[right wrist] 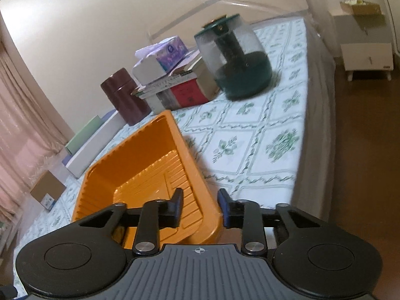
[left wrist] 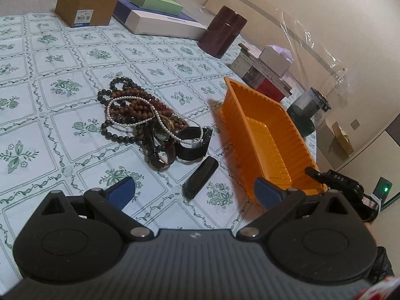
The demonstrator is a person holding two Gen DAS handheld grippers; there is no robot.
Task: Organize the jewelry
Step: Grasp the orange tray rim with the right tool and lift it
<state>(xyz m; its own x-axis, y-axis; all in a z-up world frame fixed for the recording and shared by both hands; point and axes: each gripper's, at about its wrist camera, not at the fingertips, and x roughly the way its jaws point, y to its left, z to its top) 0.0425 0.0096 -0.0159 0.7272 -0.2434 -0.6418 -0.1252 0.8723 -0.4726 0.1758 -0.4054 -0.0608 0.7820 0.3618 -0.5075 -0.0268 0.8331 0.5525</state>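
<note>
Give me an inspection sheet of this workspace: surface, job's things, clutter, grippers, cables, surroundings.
Surface: table under a pale cloth with a green flower print.
Job's things: tangled pile of beads, pearls and watches; a small black case lies beside it; orange tray stands tilted, with no jewelry in the part that shows.
Clutter: cardboard box, flat boxes, brown canister, stacked books with a tissue pack, glass pot.
Grippers: left gripper open, holding nothing, short of the pile; right gripper straddles the tray's near wall, one finger inside and one outside, not shut on it.
Cables: nothing seen.
Surroundings: cream wall, pink curtain, white cabinet, clear plastic sheet.
</note>
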